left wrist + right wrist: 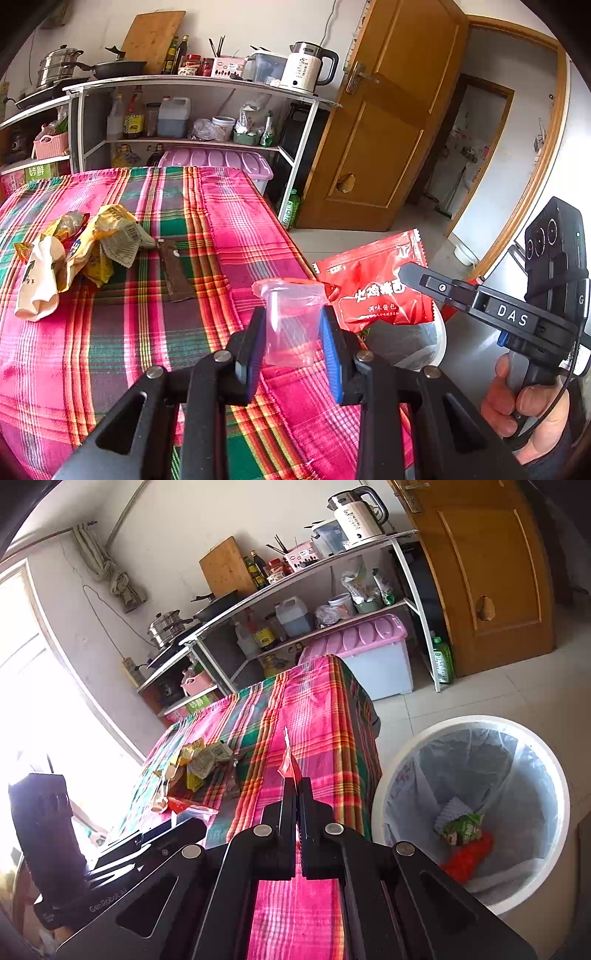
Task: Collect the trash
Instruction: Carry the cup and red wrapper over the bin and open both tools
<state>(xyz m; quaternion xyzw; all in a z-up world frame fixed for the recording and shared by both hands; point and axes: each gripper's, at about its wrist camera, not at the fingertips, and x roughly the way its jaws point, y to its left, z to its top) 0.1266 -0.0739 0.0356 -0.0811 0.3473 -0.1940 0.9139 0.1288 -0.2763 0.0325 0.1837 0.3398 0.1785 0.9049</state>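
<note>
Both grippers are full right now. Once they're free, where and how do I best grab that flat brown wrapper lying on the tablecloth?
Probably its near short end. The brown wrapper lies flat and lengthwise on the tablecloth, its far end by the yellow wrapper pile. Come from above on the near side, jaws straddling the narrow width, and pinch an edge up.

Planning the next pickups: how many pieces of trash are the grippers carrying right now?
2. The left gripper holds a clear plastic cup in its jaws; the right gripper, jaws shut, pinches a red sauce packet. More wrappers lie on the table.
</note>
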